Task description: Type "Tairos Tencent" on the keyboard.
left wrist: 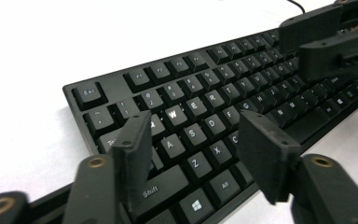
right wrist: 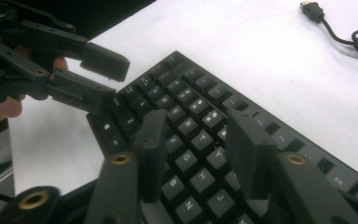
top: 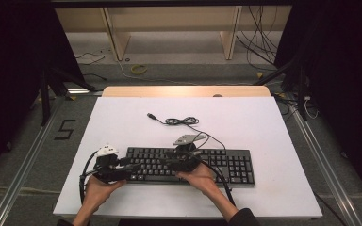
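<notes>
A black full-size keyboard (top: 191,165) lies flat on the white table (top: 264,132), near its front edge, long side running left to right. Both forearms come in from the near edge, each hand wrapped around a gripper body.

The left gripper (top: 131,166) is held low at the keyboard's left end, pointing right along the keys; in its own view the left gripper (left wrist: 193,140) has its jaws spread above the A, S, Z and X keys, with nothing between them. The right gripper (top: 167,163) sits over the middle of the keyboard, pointing left toward the other; in its own view the right gripper (right wrist: 196,140) also has its jaws apart, over the T, G and H keys, gripping nothing.

The keycaps are matte, square and slightly dished, with pale lettering. The jaws are flat, blocky black plastic. The keyboard's thin black cable (top: 181,121) lies in a loose coil behind it, ending in a USB plug (right wrist: 311,10).
</notes>
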Demonstrator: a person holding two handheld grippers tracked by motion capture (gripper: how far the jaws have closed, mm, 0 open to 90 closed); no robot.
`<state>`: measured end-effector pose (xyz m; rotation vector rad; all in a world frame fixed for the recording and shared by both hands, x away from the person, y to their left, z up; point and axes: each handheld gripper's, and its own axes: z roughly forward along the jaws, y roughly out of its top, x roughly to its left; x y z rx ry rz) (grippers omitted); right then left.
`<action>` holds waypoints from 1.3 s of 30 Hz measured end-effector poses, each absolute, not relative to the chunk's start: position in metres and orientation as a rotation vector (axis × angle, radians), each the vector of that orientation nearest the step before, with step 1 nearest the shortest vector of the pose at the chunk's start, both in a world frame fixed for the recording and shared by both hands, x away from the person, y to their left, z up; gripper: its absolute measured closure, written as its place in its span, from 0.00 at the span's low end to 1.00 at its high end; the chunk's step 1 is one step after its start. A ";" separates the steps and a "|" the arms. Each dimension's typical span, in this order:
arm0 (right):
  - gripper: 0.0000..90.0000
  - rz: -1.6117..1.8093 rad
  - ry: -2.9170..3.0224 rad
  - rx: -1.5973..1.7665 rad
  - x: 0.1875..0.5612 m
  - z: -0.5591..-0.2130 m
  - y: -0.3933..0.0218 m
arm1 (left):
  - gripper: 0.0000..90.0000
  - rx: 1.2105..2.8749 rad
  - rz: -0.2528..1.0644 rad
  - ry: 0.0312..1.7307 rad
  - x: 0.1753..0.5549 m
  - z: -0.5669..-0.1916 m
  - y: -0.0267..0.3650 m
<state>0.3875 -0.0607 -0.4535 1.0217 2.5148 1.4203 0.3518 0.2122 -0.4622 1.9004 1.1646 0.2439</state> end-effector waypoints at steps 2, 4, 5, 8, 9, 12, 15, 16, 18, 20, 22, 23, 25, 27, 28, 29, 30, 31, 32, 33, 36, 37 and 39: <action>0.61 1.423 2.513 1.025 0.386 -0.453 -0.064 | 0.44 1.897 0.256 1.167 0.353 -0.461 0.211; 0.57 1.424 2.507 1.025 0.384 -0.452 -0.067 | 0.41 1.893 0.265 1.164 0.354 -0.461 0.210; 0.56 1.424 2.504 1.028 0.383 -0.452 -0.069 | 0.40 1.894 0.265 1.164 0.355 -0.461 0.210; 0.53 1.425 2.502 1.037 0.381 -0.453 -0.073 | 0.37 1.893 0.264 1.170 0.357 -0.461 0.208; 0.52 1.424 2.503 1.034 0.380 -0.453 -0.074 | 0.37 1.893 0.263 1.168 0.358 -0.461 0.207; 0.49 1.423 2.500 1.034 0.375 -0.454 -0.078 | 0.37 1.902 0.261 1.166 0.361 -0.461 0.203; 0.46 1.431 2.496 1.031 0.370 -0.456 -0.081 | 0.40 1.910 0.258 1.160 0.365 -0.460 0.197; 0.45 1.439 2.495 1.031 0.368 -0.456 -0.083 | 0.41 1.912 0.257 1.157 0.366 -0.460 0.196; 0.44 1.442 2.491 1.025 0.366 -0.456 -0.085 | 0.43 1.920 0.256 1.147 0.369 -0.460 0.192; 0.43 1.444 2.493 1.021 0.363 -0.456 -0.089 | 0.46 1.932 0.251 1.143 0.371 -0.460 0.190; 0.42 1.450 2.491 1.021 0.361 -0.456 -0.092 | 0.51 1.934 0.241 1.147 0.373 -0.460 0.188; 0.42 1.451 2.491 1.018 0.361 -0.456 -0.094 | 0.54 1.940 0.234 1.144 0.375 -0.460 0.187; 0.41 1.447 2.491 1.023 0.359 -0.456 -0.096 | 0.60 1.948 0.230 1.143 0.377 -0.461 0.186; 0.40 1.445 2.494 1.026 0.358 -0.456 -0.098 | 0.67 1.969 0.223 1.139 0.378 -0.462 0.184; 0.40 1.446 2.491 1.021 0.357 -0.457 -0.099 | 0.70 1.979 0.225 1.137 0.379 -0.463 0.183; 0.39 1.443 2.492 1.020 0.357 -0.457 -0.100 | 0.73 1.985 0.225 1.130 0.380 -0.463 0.182; 0.39 1.444 2.491 1.022 0.356 -0.457 -0.100 | 0.77 1.993 0.226 1.126 0.380 -0.463 0.181; 0.39 1.447 2.491 1.022 0.356 -0.456 -0.101 | 0.81 2.000 0.224 1.122 0.381 -0.463 0.180; 0.39 1.447 2.490 1.020 0.355 -0.456 -0.102 | 0.83 2.006 0.230 1.114 0.381 -0.463 0.178; 0.38 1.448 2.488 1.022 0.355 -0.456 -0.102 | 0.86 2.014 0.235 1.112 0.382 -0.463 0.176; 0.38 1.449 2.489 1.013 0.353 -0.456 -0.103 | 0.94 2.045 0.245 1.096 0.384 -0.463 0.172; 0.38 1.447 2.491 1.018 0.353 -0.456 -0.103 | 0.96 2.051 0.250 1.096 0.384 -0.464 0.171; 0.38 1.449 2.491 1.015 0.352 -0.456 -0.103 | 0.99 2.070 0.255 1.098 0.385 -0.465 0.169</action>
